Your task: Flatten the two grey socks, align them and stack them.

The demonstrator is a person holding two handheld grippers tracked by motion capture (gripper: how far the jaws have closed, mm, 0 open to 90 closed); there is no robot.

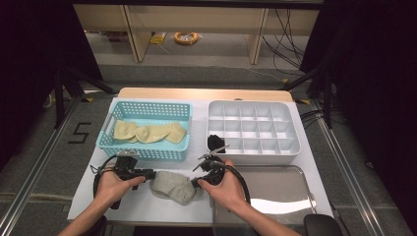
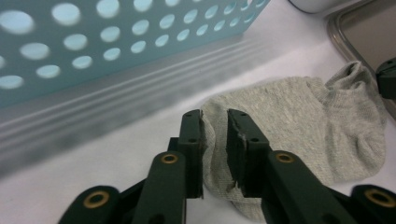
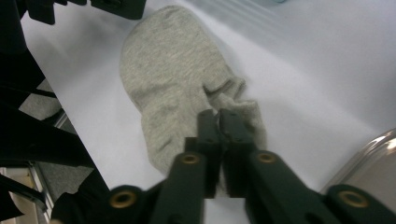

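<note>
A grey sock (image 1: 174,187) lies crumpled on the white table top near the front edge, between the two hands. My left gripper (image 1: 151,174) is at the sock's left end; in the left gripper view its jaws (image 2: 215,126) stand a little apart with a fold of the sock (image 2: 299,121) gathered between the pads. My right gripper (image 1: 195,183) is at the right end; in the right gripper view its jaws (image 3: 218,116) are almost together, pinching the cuff of the sock (image 3: 173,70).
A turquoise perforated basket (image 1: 147,150) behind the left hand holds yellow socks (image 1: 147,132). A white divided tray (image 1: 253,125) at the back right has a black item (image 1: 215,142) in its near left compartment. A shiny metal tray (image 1: 275,189) sits at the front right.
</note>
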